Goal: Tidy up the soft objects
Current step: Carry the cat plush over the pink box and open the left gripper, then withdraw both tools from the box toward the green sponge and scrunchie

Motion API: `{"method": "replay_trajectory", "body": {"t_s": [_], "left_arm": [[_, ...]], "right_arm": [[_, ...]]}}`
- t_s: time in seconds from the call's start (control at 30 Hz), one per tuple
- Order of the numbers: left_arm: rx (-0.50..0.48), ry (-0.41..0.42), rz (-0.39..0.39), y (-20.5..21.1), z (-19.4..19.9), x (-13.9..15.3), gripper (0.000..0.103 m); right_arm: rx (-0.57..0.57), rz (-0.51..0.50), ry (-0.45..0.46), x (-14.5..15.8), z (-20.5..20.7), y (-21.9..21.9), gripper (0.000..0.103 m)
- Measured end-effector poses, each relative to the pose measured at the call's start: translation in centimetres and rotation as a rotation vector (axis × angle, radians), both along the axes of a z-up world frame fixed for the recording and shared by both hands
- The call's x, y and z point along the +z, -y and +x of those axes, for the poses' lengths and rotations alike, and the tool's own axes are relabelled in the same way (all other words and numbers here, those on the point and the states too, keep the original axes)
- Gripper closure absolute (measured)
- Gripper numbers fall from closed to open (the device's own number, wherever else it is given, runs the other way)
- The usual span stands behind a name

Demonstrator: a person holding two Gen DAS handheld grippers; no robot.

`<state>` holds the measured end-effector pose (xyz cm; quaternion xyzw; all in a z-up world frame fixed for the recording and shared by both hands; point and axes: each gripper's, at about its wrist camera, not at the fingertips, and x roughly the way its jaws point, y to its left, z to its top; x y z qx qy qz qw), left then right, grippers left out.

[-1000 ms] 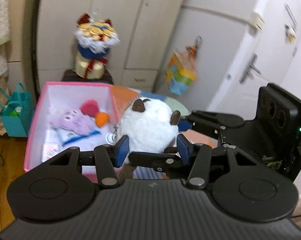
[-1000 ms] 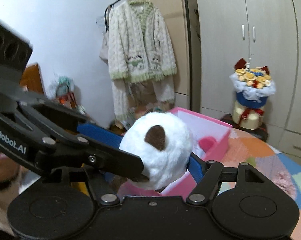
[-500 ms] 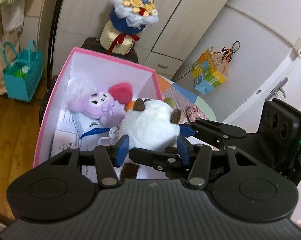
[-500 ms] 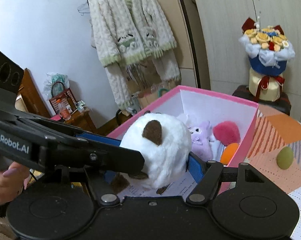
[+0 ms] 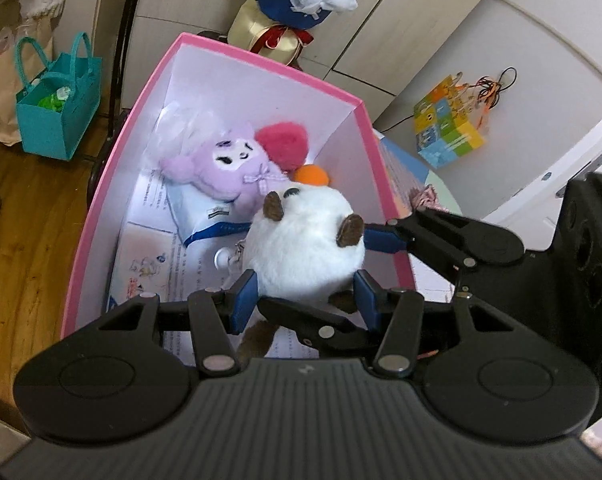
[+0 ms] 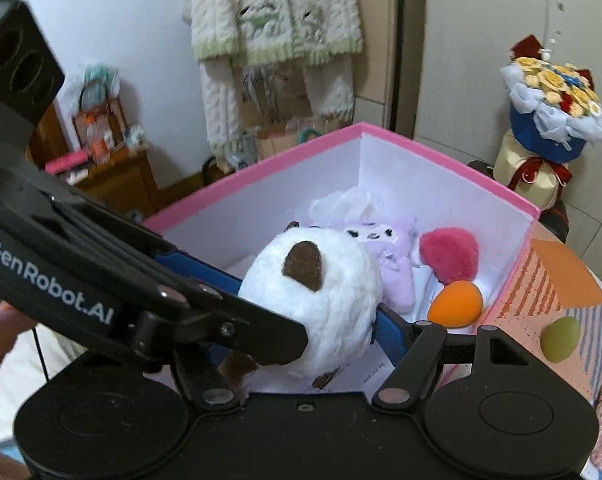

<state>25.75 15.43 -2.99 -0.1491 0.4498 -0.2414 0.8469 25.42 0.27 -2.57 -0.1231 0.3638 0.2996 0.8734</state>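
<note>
Both grippers hold one round white plush with brown ears (image 5: 301,248) over the open pink box (image 5: 101,184). My left gripper (image 5: 303,294) is shut on the plush's sides. My right gripper (image 6: 313,312) is shut on the same white plush (image 6: 317,300) from the crossing direction. Inside the box lie a purple plush (image 5: 225,168), a pink pompom (image 5: 283,146), an orange ball (image 5: 311,176), a tissue pack and papers. The box also shows in the right wrist view (image 6: 441,152).
A green ball (image 6: 559,338) lies on the patterned cover right of the box. A flower bouquet (image 6: 553,108) stands behind. A teal bag (image 5: 57,104) sits on the wood floor at left. A colourful cube (image 5: 447,128) hangs by the door.
Both grippers have carried the white plush forward and down, from beside the box to over its inside. Both grips stay shut.
</note>
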Motion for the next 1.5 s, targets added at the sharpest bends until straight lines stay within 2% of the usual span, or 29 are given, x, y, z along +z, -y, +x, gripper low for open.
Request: {"method": "replay_trajectory", "body": {"t_s": [0.17, 0.37, 0.57, 0.9, 1.2, 1.5], "left_arm": [[0.017, 0.0, 0.018, -0.1, -0.2, -0.3, 0.053], [0.021, 0.091, 0.099, 0.0, -2.0, 1.1, 0.051], [0.041, 0.225, 0.152, 0.2, -5.6, 4.1, 0.052], [-0.006, 0.357, 0.17, 1.7, -11.2, 7.8, 0.051], [-0.07, 0.379, 0.201, 5.6, -13.9, 8.7, 0.05], [-0.124, 0.42, 0.225, 12.4, -14.6, 8.8, 0.049]], "right_arm": [[-0.011, -0.042, -0.015, -0.5, 0.3, -0.6, 0.026], [-0.046, -0.042, -0.014, -0.2, -0.4, 0.1, 0.025], [-0.052, -0.07, 0.057, 1.3, -2.4, 1.0, 0.024], [-0.06, -0.051, 0.153, 4.6, -7.4, 4.3, 0.024], [-0.061, -0.022, 0.193, 6.4, -12.1, 8.6, 0.023], [-0.149, 0.018, 0.272, 6.5, -15.1, 16.9, 0.021]]}}
